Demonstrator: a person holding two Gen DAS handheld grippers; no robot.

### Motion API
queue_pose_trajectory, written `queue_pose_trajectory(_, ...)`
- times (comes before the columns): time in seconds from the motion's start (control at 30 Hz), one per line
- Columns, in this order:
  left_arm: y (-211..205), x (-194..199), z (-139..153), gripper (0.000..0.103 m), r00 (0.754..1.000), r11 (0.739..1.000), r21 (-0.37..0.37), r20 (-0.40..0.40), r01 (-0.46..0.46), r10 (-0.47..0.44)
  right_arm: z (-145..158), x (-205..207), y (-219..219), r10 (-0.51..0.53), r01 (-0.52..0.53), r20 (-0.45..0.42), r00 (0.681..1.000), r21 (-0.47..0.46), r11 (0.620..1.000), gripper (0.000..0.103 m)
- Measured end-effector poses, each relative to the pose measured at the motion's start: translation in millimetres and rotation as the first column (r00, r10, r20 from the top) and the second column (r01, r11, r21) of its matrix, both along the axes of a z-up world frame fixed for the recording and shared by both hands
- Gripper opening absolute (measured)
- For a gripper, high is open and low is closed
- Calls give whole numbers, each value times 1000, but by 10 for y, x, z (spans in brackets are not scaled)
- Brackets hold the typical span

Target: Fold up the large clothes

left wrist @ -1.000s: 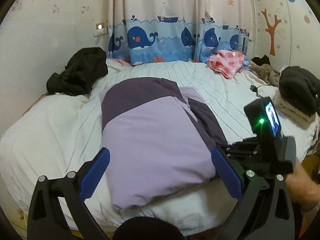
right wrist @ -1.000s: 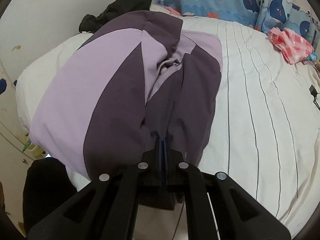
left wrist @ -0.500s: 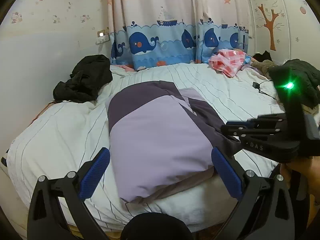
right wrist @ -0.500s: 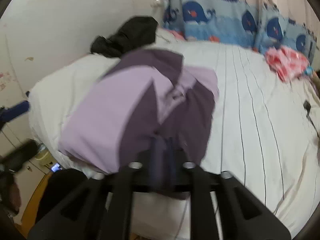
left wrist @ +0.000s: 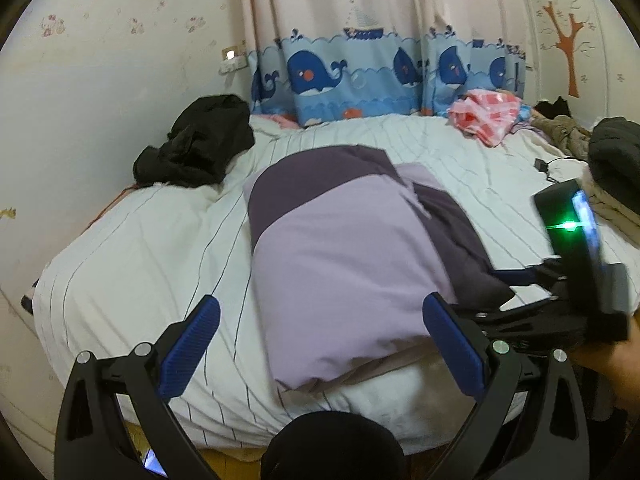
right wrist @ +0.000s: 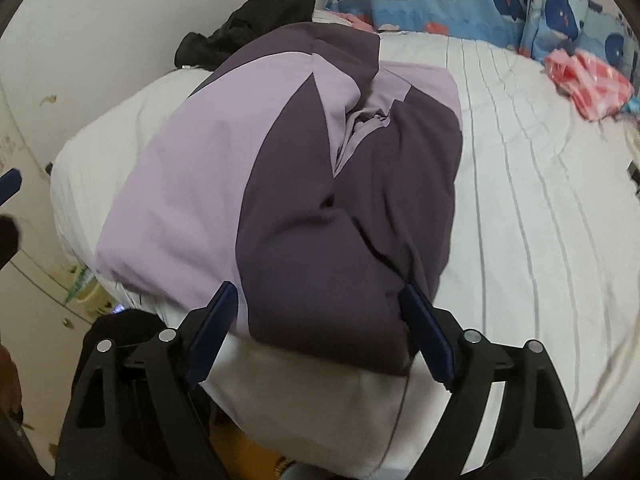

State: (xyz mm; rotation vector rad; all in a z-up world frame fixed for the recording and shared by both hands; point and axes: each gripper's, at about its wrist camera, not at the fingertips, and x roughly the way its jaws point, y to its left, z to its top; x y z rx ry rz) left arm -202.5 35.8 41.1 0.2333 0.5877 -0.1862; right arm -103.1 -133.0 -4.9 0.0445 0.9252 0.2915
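A folded purple jacket [left wrist: 344, 248], light lilac with dark purple panels, lies on the striped white bed [left wrist: 132, 264] near its front edge; it also fills the right wrist view [right wrist: 288, 184]. My left gripper [left wrist: 320, 336] is open and empty, held back from the jacket's near lilac edge. My right gripper [right wrist: 320, 328] is open, its blue pads [right wrist: 424, 328] on either side of the jacket's dark near corner, holding nothing. The right gripper also shows in the left wrist view [left wrist: 560, 304] at the jacket's right side.
A black garment [left wrist: 196, 144] is heaped at the bed's far left by the wall. A pink checked cloth [left wrist: 484, 116] lies at the back right, a dark coat [left wrist: 616, 160] on beige clothes at far right. Whale curtains [left wrist: 360, 76] hang behind. A charger cable [left wrist: 548, 168] lies on the sheet.
My right gripper was shut on the jacket's dark near edge; it has opened and let the fabric go. The jacket lies settled on the bed. My left gripper stayed open.
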Motion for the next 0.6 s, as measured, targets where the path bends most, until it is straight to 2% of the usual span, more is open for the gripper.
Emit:
queue_pose_trajectory(0.07, 45, 30, -46, 97, 999, 1000, -16, -35, -8, 7, 76, -98, 23, -9, 9, 5, 1000, -13, 1000, 84)
queue_pose_trajectory(0.17, 153, 89, -142, 97, 994, 997, -65, -102, -36, 30, 221, -299, 20, -34, 34, 24, 999, 0, 999, 96)
queue_pose_trajectory(0.33, 279, 148, -276, 97, 980, 992, -85, -186, -91, 74, 369, -571, -13, -62, 60, 50, 997, 42, 997, 96)
queue_pose_trajectory(0.43, 322, 134, -343, 97, 971, 990, -102, -227, -100, 75, 373, -663, -71, -70, 67, 26, 997, 104, 992, 96)
queue_pose_trajectory(0.53, 362, 125, -394, 97, 963, 988, -104, -255, -115, 85, 288, -652, -91, -85, 90, -57, 995, 87, 992, 96)
queue_pose_trajectory(0.6, 374, 114, -410, 97, 960, 987, -104, -265, -121, 89, 274, -676, -65, -74, 80, -66, 995, 103, 991, 96)
